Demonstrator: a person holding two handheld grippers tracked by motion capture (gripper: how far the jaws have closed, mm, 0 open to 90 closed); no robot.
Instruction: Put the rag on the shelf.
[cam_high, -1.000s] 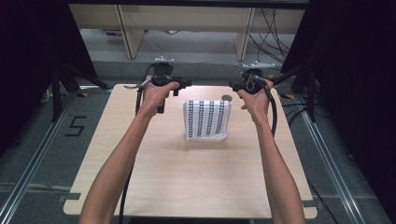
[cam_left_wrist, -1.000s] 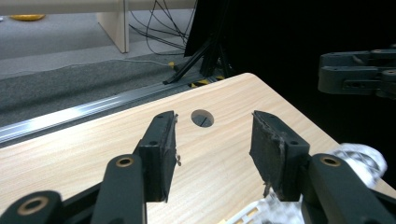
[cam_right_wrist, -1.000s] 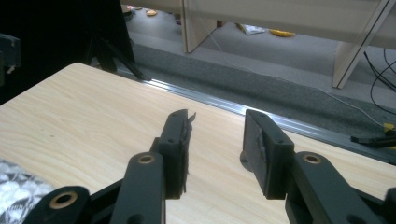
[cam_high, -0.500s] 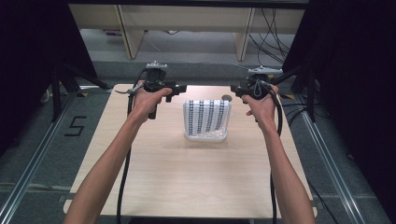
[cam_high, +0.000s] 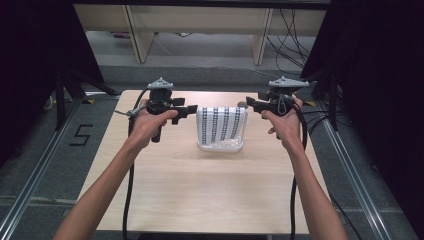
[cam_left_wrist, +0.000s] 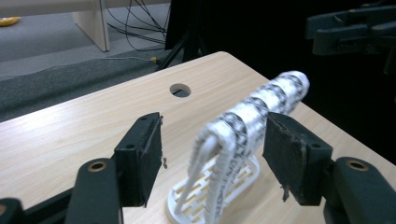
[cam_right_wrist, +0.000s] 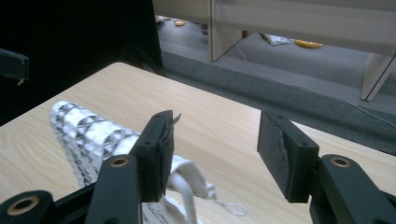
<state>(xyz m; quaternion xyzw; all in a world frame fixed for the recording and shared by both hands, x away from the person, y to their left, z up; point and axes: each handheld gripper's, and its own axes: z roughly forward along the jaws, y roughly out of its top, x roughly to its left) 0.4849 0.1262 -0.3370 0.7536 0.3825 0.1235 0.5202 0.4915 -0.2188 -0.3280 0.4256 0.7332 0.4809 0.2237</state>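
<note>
A black-and-white patterned cloth (cam_high: 221, 124) hangs over a small white rack (cam_high: 220, 146) near the middle of the table (cam_high: 200, 190). The left gripper (cam_left_wrist: 212, 154) is spread wide around the cloth's end, seemingly not touching. The right gripper (cam_right_wrist: 215, 144) is spread wide too, holding nothing.

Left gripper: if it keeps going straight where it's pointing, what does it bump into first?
Probably the patterned cloth draped over the white rack. The left gripper is open, and the cloth's near end sits in line between its jaws, though depth is hard to judge.
</note>
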